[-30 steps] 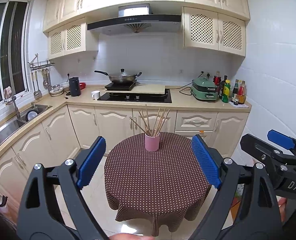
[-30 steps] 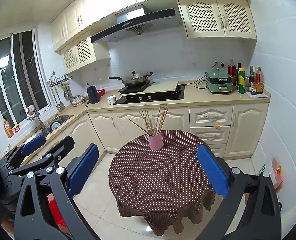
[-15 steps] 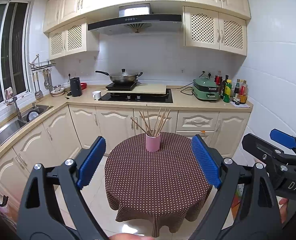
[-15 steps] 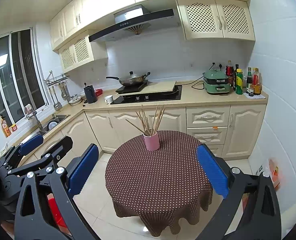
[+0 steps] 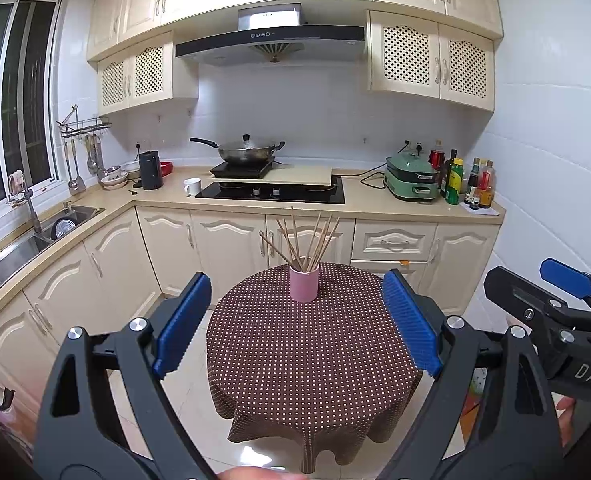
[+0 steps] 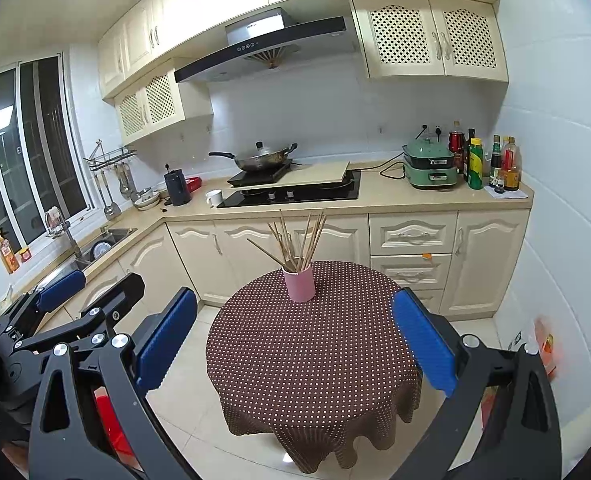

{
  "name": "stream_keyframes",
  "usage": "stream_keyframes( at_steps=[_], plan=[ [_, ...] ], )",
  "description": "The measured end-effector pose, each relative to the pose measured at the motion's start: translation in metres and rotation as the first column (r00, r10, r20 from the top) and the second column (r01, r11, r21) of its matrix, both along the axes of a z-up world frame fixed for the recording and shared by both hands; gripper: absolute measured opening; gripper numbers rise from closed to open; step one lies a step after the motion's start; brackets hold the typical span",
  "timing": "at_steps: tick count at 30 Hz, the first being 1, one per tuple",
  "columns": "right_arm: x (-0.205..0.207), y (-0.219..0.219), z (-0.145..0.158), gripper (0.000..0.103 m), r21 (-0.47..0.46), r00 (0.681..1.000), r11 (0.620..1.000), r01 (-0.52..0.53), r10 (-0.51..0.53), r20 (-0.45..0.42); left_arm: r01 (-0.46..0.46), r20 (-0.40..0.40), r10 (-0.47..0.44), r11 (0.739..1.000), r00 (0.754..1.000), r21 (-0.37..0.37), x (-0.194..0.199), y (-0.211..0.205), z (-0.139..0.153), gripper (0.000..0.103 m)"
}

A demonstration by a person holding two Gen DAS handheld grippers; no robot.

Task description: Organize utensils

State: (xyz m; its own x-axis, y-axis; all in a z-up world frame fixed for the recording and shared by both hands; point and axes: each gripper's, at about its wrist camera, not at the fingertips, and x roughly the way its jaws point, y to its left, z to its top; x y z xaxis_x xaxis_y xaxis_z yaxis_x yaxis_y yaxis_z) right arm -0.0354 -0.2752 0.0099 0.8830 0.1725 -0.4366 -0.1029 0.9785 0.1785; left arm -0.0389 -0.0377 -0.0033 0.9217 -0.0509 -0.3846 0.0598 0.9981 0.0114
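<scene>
A pink cup [image 5: 303,284] [image 6: 299,284] stands near the far edge of a round table with a brown dotted cloth [image 5: 311,352] [image 6: 315,356]. Several wooden chopsticks [image 5: 303,240] [image 6: 295,240] fan out of the cup. My left gripper [image 5: 297,326] hangs open well short of the table, nothing between its blue pads. My right gripper [image 6: 295,338] is open too, also held back from the table and empty. Each gripper shows at the edge of the other's view.
Cream cabinets and a beige counter [image 5: 367,204] run behind the table, with a hob, a wok [image 5: 247,152], a green cooker [image 5: 411,184] and bottles [image 5: 467,184]. A sink [image 5: 35,240] lies at the left. Tiled floor surrounds the table.
Both grippers have drawn back and risen slightly, so the table and cup look a little lower and farther away. Both stay open.
</scene>
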Motion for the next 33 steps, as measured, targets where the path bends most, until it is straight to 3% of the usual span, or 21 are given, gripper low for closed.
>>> stream_keyframes(
  at_steps=[33],
  plan=[
    [0.018, 0.010, -0.006, 0.095, -0.017, 1.000, 1.000, 0.011, -0.011, -0.019, 0.021, -0.047, -0.022, 0.999, 0.999, -0.027, 0.023, 0.014, -0.010, 0.086]
  ],
)
